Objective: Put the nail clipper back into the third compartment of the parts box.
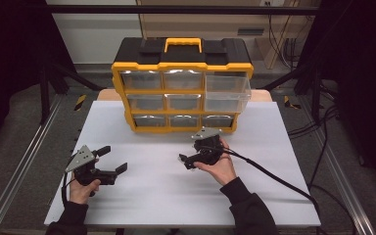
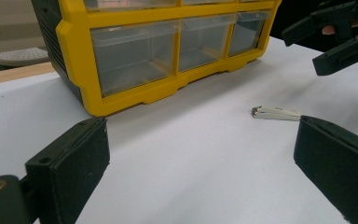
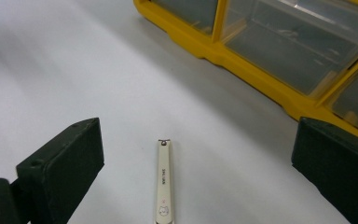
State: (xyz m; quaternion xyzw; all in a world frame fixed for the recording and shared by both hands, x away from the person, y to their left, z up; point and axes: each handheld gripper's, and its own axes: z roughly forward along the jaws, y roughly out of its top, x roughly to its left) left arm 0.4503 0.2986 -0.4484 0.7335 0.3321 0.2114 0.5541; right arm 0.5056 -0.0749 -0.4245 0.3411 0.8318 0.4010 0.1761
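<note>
- A slim cream-coloured nail clipper [image 3: 165, 184] lies flat and closed on the white table, in front of the organiser and just left of the right gripper in the high view.
- A small printed mark shows on its upper lever; its metal cutting end [image 2: 256, 111] points left.
</note>
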